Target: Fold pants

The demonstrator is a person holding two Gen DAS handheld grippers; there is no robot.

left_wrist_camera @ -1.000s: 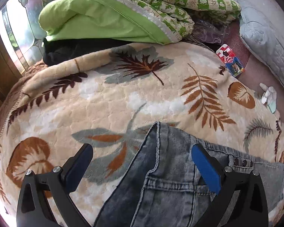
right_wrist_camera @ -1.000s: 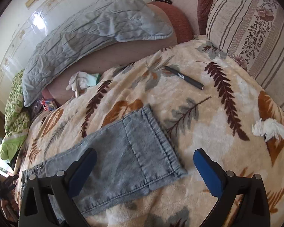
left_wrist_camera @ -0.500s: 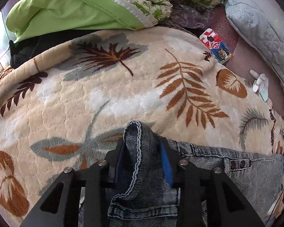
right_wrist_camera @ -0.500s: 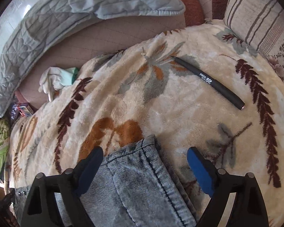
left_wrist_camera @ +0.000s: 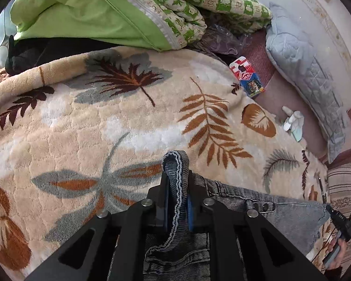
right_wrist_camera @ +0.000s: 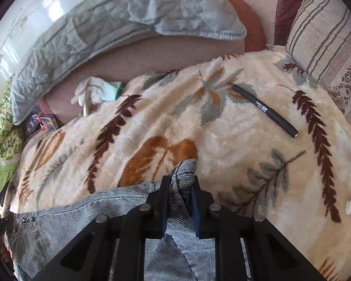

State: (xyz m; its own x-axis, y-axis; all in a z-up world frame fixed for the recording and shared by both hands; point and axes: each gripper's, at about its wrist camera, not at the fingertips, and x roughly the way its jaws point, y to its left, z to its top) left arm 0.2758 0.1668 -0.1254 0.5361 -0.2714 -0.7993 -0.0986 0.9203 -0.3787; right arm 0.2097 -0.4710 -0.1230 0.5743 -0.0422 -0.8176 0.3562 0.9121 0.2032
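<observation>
Right wrist: one pants point(right_wrist_camera: 86, 213), one pen point(right_wrist_camera: 264, 110), one glove point(right_wrist_camera: 91, 91).

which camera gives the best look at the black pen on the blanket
The right wrist view: the black pen lies in full, unobstructed, on the blanket beyond the right gripper. The left wrist view shows at most a thin dark sliver at its far right edge, too small to identify.

Left tongs point(left_wrist_camera: 177, 201) have just clamped closed on denim; right tongs point(right_wrist_camera: 180, 202) likewise, both angled downward.

Pen point(right_wrist_camera: 264, 109) on otherwise open blanket point(right_wrist_camera: 222, 140)
</observation>
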